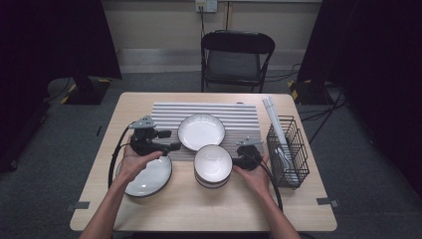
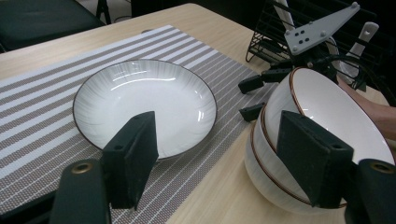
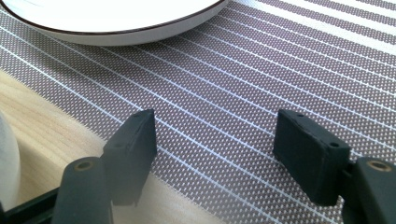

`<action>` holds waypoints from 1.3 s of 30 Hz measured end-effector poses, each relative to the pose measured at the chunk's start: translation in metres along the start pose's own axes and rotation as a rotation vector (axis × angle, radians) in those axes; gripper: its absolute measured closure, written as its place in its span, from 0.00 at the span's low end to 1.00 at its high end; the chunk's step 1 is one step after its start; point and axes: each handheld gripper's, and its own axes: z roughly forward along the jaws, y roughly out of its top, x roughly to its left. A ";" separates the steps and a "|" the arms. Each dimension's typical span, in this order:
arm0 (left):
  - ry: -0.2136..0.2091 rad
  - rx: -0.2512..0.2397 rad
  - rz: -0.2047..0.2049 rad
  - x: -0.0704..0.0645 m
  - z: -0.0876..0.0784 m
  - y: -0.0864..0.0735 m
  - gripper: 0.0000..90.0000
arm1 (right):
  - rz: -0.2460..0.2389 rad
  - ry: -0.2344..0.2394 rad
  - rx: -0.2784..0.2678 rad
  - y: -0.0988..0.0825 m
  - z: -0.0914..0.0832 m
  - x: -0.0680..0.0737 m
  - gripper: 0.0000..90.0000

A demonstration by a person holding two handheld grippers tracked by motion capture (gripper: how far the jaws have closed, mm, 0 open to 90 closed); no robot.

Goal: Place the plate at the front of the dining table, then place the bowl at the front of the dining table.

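The left gripper [image 1: 175, 146] hangs wide open and empty, left of the stacked bowls [image 1: 213, 165]; the right gripper [image 1: 238, 160], jaws apart and empty, sits just right of that stack, over the striped placemat's [image 1: 239, 119] edge.

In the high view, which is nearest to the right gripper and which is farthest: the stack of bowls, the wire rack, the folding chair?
1. Stack of bowls, just left of the right gripper.
2. Wire rack, on its right.
3. Folding chair, beyond the table's far edge.
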 end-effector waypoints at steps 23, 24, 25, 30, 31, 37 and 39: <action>-0.044 0.014 0.050 -0.026 0.021 0.007 0.33 | 0.002 -0.003 0.000 0.000 0.000 0.000 0.33; -0.048 0.023 0.056 -0.028 0.022 0.008 0.33 | 0.002 -0.003 0.000 0.000 0.000 0.000 0.33; -0.055 0.025 0.059 -0.029 0.024 0.008 0.33 | 0.002 -0.003 0.000 0.000 0.000 0.000 0.33; -0.058 0.039 0.069 -0.035 0.030 0.009 0.33 | 0.003 -0.004 0.000 0.000 0.000 0.000 0.33; -0.068 0.044 0.068 -0.036 0.031 0.009 0.33 | 0.003 -0.004 0.000 0.000 0.000 0.000 0.33; -0.091 0.057 0.082 -0.043 0.040 0.011 0.34 | 0.005 -0.005 0.000 0.000 0.000 0.001 0.33; -0.100 0.059 0.088 -0.045 0.042 0.011 0.35 | 0.005 -0.005 0.000 0.000 0.000 0.001 0.33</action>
